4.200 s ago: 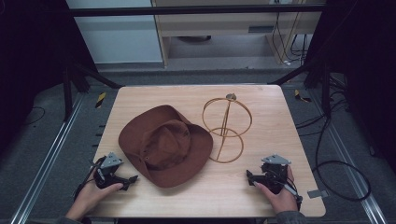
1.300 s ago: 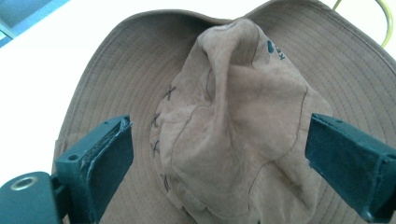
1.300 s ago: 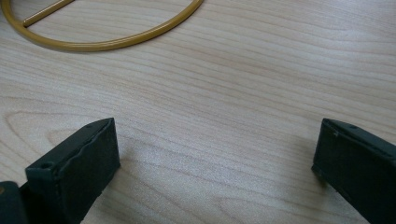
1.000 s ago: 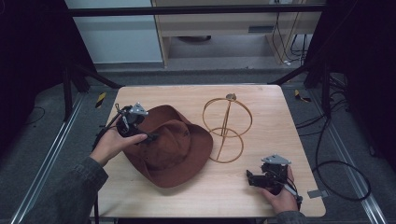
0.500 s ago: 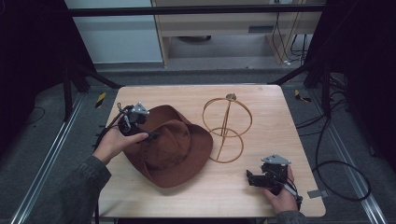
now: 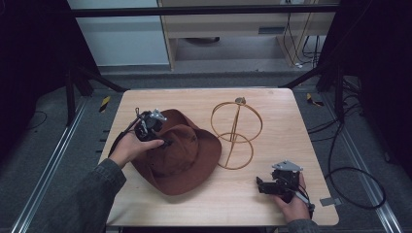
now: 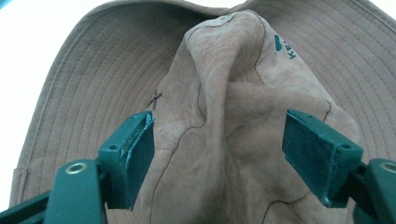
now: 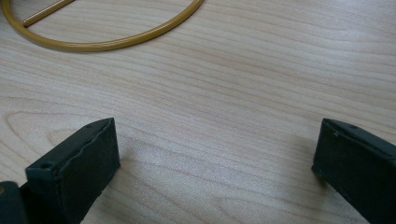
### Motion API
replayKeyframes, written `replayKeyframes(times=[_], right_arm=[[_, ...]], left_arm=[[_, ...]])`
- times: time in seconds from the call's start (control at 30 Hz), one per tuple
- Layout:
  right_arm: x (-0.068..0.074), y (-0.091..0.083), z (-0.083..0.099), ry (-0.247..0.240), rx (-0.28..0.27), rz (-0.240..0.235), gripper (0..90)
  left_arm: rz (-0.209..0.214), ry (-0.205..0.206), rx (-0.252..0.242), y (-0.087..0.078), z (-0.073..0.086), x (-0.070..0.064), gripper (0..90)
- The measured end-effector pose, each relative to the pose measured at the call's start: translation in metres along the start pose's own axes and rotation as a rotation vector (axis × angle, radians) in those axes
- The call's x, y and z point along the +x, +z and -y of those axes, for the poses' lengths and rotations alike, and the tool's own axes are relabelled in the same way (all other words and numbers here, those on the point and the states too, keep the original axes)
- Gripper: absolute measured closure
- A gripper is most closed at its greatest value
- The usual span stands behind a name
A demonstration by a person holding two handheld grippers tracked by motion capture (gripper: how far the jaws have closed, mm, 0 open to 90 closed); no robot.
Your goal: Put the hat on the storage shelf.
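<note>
Your left gripper (image 7: 219, 154) straddles the brown hat's (image 6: 182, 150) pinched crown, jaws spread, ready to grip it on the table (image 6: 272, 204) beside the wire stand (image 6: 236, 133). Your right gripper (image 6: 265, 187) rests spread, empty.

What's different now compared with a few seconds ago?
The left claw left the table's near edge and went up to the brown hat, its jaws now open around the crown. The hat, the gold wire stand and the right claw stayed put.
</note>
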State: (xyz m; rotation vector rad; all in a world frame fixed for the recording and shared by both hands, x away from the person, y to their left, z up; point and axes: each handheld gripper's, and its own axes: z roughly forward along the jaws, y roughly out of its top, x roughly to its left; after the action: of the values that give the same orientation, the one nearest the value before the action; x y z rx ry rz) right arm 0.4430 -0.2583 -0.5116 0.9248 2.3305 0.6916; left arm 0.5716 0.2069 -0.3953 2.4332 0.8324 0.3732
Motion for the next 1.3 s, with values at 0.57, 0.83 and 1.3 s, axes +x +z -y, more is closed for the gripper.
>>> replayKeyframes(times=[0.57,0.83,1.3], right_arm=[[0.0,0.0,0.0,0.0,0.0,-0.001,0.5],[0.0,0.0,0.0,0.0,0.0,0.0,0.5],[0.0,0.0,0.0,0.0,0.0,-0.001,0.5]], left_arm=[[0.054,0.016,0.099,0.015,-0.012,0.0,49.8],[0.073,0.048,0.112,0.012,-0.011,-0.002,86.5],[0.027,0.037,-0.023,-0.046,0.006,0.002,88.6]])
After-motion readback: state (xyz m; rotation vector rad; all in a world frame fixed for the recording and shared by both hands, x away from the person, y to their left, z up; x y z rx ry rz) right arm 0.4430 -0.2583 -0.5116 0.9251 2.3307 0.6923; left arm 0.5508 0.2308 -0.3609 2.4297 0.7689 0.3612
